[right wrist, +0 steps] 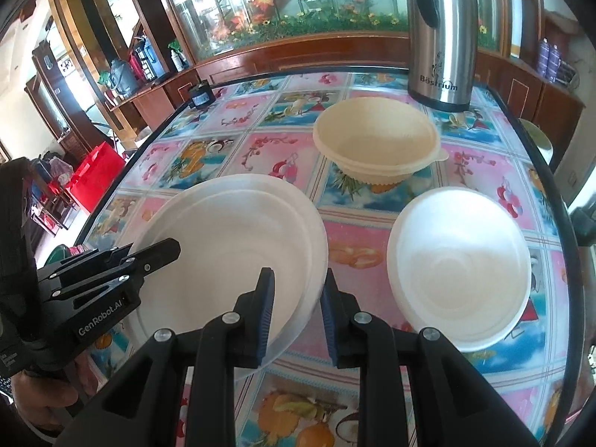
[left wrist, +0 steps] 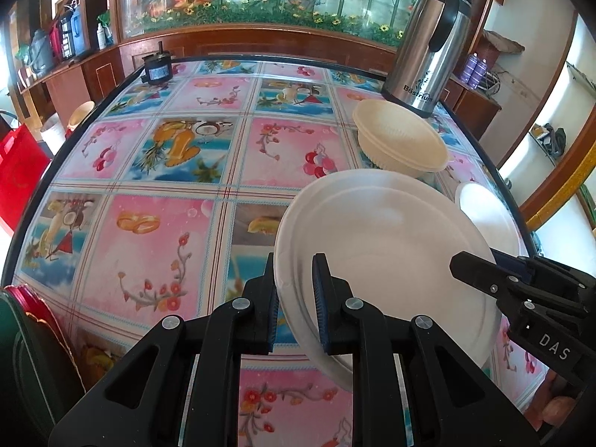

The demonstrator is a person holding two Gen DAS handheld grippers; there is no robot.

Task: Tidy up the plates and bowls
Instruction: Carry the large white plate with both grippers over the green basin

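Both grippers share one load: a stack of white plates [right wrist: 231,246], carried tilted above the tabletop [left wrist: 156,231] rather than resting on it. The left gripper [left wrist: 296,305] has its fingers [left wrist: 321,298] clamped on the rim nearest its own camera, one pad under the lip and one on the upper face. The right gripper [right wrist: 296,316] is clamped the same way on the opposite rim, its fingers [right wrist: 265,313] pinching the edge that overhangs toward it. A grip at two opposite edges looks chosen because the plates are thin, wide and nested; a single pinch would probably let them sag or slide apart. Just right of the right gripper's fingers sits a white bowl [right wrist: 460,272] on the tabletop, and beyond both sets of fingers stands a stack of cream bowls [right wrist: 376,145] in front of a steel flask [right wrist: 441,37]. Like is already grouped with like, so the plates appear to be on their way to their own spot, probably the bare patterned area ahead of the left gripper's fingers. The tilt is the risk: the upper plate could slip if either grip loosens.
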